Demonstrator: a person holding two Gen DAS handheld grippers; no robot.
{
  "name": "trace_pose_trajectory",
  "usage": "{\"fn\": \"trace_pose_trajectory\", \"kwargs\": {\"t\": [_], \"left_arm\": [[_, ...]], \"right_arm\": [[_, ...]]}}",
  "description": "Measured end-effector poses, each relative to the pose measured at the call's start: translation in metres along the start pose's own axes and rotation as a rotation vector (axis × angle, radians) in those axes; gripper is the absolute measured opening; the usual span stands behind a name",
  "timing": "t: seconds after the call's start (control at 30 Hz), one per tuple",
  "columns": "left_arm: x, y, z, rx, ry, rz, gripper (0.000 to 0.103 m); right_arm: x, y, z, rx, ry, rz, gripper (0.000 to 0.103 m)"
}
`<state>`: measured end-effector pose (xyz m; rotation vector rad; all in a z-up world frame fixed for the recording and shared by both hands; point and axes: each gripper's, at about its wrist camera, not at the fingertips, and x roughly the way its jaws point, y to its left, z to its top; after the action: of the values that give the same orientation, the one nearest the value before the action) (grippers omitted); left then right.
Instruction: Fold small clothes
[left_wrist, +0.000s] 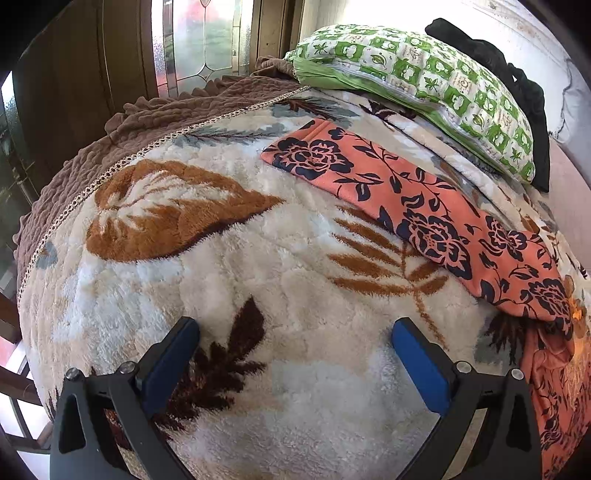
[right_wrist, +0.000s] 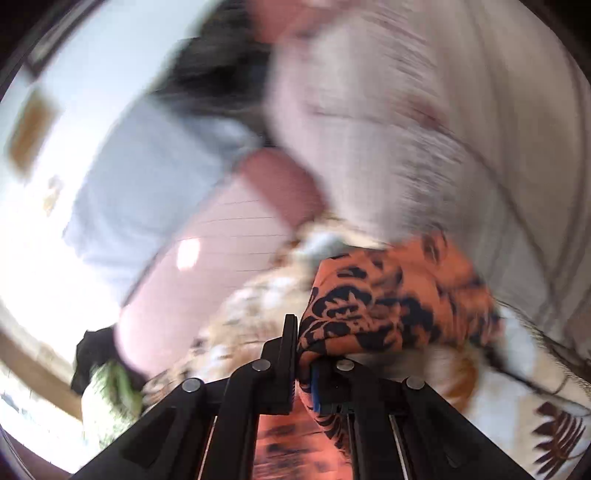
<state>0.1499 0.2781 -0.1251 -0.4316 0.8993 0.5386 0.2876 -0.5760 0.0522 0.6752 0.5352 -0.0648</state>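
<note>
An orange garment with a dark floral print (left_wrist: 417, 206) lies as a long folded strip on the fluffy leaf-patterned blanket (left_wrist: 229, 258), running from the middle back to the right edge. My left gripper (left_wrist: 295, 332) is open and empty, hovering over the blanket in front of the garment. In the blurred right wrist view, my right gripper (right_wrist: 304, 354) is shut on a bunched end of the orange garment (right_wrist: 388, 306), lifted off the blanket (right_wrist: 258, 306).
A green-and-white patterned pillow (left_wrist: 424, 81) lies at the back right with a black cloth (left_wrist: 517, 85) behind it. A brown ruffled cover (left_wrist: 92, 158) edges the bed on the left, by a wooden door with glass panes (left_wrist: 199, 44).
</note>
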Motion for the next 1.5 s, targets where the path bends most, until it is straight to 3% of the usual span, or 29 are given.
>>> {"fn": "trace_pose_trajectory", "kwargs": {"t": [0.1, 0.23, 0.27, 0.3, 0.33, 0.37, 0.43, 0.5, 0.6, 0.7, 0.8, 0.9, 1.0, 1.1, 1.17, 1.23, 1.3, 1.37, 1.5], "left_arm": [[-0.004, 0.011, 0.003, -0.065, 0.001, -0.070, 0.103], [-0.006, 0.021, 0.006, -0.123, 0.007, -0.134, 0.103], [-0.007, 0.022, 0.007, -0.131, 0.009, -0.147, 0.103], [-0.008, 0.024, 0.007, -0.137, 0.012, -0.160, 0.103], [-0.009, 0.026, 0.008, -0.145, 0.014, -0.174, 0.103], [-0.009, 0.029, 0.009, -0.155, 0.016, -0.189, 0.103], [-0.010, 0.033, 0.010, -0.168, 0.019, -0.213, 0.103], [-0.011, 0.035, 0.010, -0.178, 0.020, -0.229, 0.103], [-0.011, 0.035, 0.010, -0.203, 0.016, -0.220, 0.103], [-0.011, 0.031, 0.010, -0.197, 0.015, -0.192, 0.103], [-0.012, 0.029, 0.010, -0.180, 0.013, -0.179, 0.103], [-0.023, 0.028, 0.012, -0.194, -0.017, -0.194, 0.103], [-0.063, 0.003, 0.010, -0.059, -0.178, -0.245, 0.103], [-0.105, -0.050, -0.006, 0.177, -0.259, -0.395, 0.103], [-0.117, -0.096, -0.017, 0.290, -0.195, -0.560, 0.103], [-0.114, -0.141, -0.022, 0.304, -0.066, -0.743, 0.103], [-0.102, -0.188, -0.023, 0.290, 0.060, -0.850, 0.103], [-0.082, -0.229, -0.028, 0.289, 0.181, -0.878, 0.103], [-0.037, -0.275, -0.042, 0.206, 0.367, -0.842, 0.103]], "right_arm": [[-0.017, 0.112, -0.037, -0.172, 0.014, 0.139, 0.006], [0.002, 0.215, -0.145, -0.359, 0.125, 0.190, 0.010], [0.017, 0.225, -0.178, -0.368, 0.170, 0.177, 0.021], [0.036, 0.230, -0.213, -0.370, 0.234, 0.157, 0.060], [0.059, 0.232, -0.247, -0.380, 0.314, 0.146, 0.086], [0.078, 0.230, -0.281, -0.400, 0.382, 0.137, 0.102], [0.099, 0.217, -0.347, -0.442, 0.534, 0.052, 0.101], [0.103, 0.199, -0.369, -0.424, 0.584, 0.011, 0.102], [0.081, 0.185, -0.357, -0.357, 0.540, 0.046, 0.102], [0.068, 0.184, -0.318, -0.289, 0.484, 0.053, 0.102], [0.075, 0.177, -0.290, -0.167, 0.463, 0.095, 0.102], [0.087, 0.174, -0.285, -0.044, 0.470, 0.145, 0.102], [0.080, 0.180, -0.304, -0.051, 0.508, 0.202, 0.102], [0.046, 0.167, -0.324, -0.116, 0.499, 0.251, 0.102], [0.019, 0.153, -0.337, -0.162, 0.480, 0.262, 0.102], [-0.003, 0.140, -0.350, -0.207, 0.473, 0.258, 0.102], [-0.017, 0.128, -0.357, -0.226, 0.468, 0.268, 0.102], [-0.027, 0.116, -0.358, -0.228, 0.443, 0.275, 0.102], [-0.032, 0.095, -0.350, -0.205, 0.397, 0.294, 0.102]]}}
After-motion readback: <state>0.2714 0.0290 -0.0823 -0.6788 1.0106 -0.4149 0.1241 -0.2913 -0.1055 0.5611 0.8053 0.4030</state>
